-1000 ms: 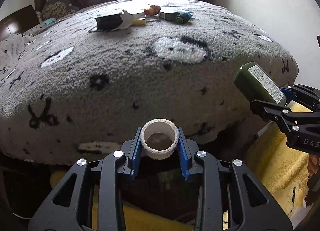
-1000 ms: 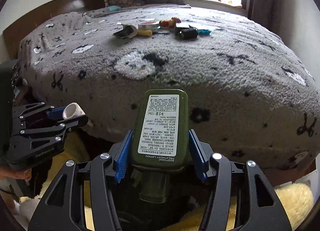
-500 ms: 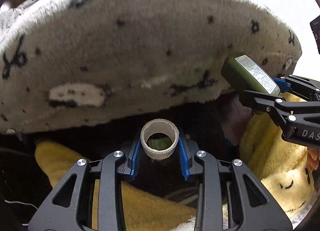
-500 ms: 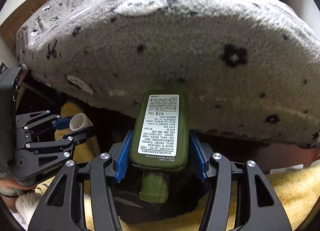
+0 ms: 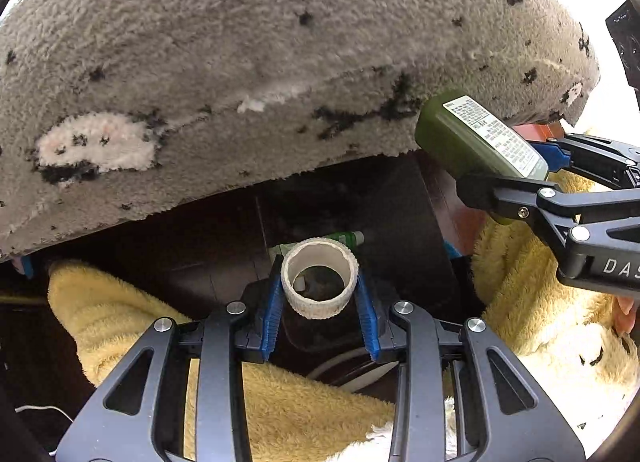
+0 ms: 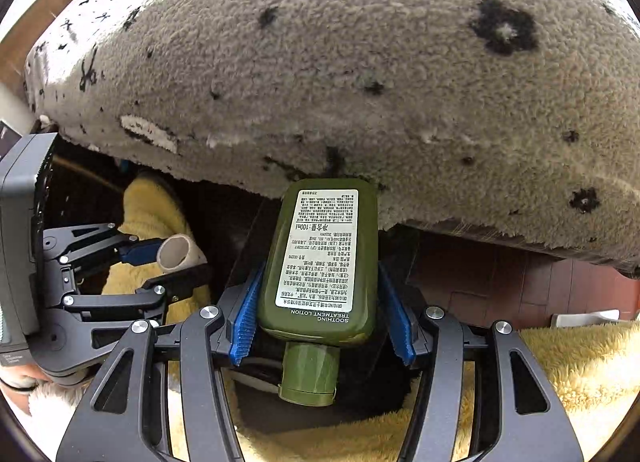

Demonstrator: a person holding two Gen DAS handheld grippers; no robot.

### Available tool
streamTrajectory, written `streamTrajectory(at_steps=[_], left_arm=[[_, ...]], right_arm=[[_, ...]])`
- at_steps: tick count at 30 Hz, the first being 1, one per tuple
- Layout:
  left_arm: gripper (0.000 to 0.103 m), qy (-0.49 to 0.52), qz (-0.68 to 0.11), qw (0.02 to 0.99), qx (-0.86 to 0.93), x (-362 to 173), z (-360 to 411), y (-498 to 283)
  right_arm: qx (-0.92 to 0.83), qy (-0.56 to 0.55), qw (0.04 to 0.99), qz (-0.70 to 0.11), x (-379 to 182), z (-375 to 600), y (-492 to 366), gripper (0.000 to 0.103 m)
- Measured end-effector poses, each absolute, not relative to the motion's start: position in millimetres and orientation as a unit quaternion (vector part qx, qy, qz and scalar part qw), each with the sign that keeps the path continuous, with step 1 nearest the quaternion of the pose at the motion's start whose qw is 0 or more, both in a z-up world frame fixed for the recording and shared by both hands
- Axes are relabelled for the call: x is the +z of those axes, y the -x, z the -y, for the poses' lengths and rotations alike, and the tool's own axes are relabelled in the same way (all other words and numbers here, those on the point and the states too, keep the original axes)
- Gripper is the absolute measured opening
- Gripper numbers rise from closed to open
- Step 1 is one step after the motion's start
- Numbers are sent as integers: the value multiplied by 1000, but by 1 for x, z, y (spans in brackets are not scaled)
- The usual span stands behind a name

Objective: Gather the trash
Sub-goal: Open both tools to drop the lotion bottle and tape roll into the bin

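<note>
My left gripper point(image 5: 319, 302) is shut on a short white cardboard tube point(image 5: 319, 277), held over a dark bin opening point(image 5: 320, 342) with a green-and-white item point(image 5: 344, 239) inside. The tube also shows in the right wrist view point(image 6: 178, 253), held by the left gripper point(image 6: 168, 262). My right gripper point(image 6: 320, 310) is shut on an olive green lotion bottle point(image 6: 320, 258), cap toward the camera, label up. The bottle also shows at the right of the left wrist view point(image 5: 476, 138), held by the right gripper point(image 5: 516, 170), higher than the tube.
The grey fleece blanket point(image 5: 260, 62) with black and white marks hangs over the bed edge just ahead point(image 6: 360, 62). Yellow fluffy fabric point(image 5: 132, 322) lies on both sides of the dark bin point(image 6: 560, 362). Brown floor tiles point(image 6: 500, 282) lie under the bed at right.
Both grippers have dropped below the bed edge and tilted down. The bed top and its items have left view. The dark bin now sits under the tube.
</note>
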State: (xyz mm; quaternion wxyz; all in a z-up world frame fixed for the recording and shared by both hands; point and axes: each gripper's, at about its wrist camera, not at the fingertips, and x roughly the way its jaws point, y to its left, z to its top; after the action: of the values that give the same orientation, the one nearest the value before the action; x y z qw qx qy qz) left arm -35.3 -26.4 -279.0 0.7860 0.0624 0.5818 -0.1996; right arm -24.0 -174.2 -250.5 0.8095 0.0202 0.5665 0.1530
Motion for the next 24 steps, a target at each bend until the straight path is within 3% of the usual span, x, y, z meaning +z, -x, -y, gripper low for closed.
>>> streamTrajectory(at_steps=[3,7,24], left_arm=[[34,-61,-583,785,-200,-279,27,35],[44,-59,-584,785,-197,-283,29,37],[47,-58,-574,794,-193,-270,23,36]], right_arm=[[150,-24,809,-568,-251,175,23,56],[147,-28,811,-565,-249,176,20,69],[139,-27,820,-555,-236,184,19,70]])
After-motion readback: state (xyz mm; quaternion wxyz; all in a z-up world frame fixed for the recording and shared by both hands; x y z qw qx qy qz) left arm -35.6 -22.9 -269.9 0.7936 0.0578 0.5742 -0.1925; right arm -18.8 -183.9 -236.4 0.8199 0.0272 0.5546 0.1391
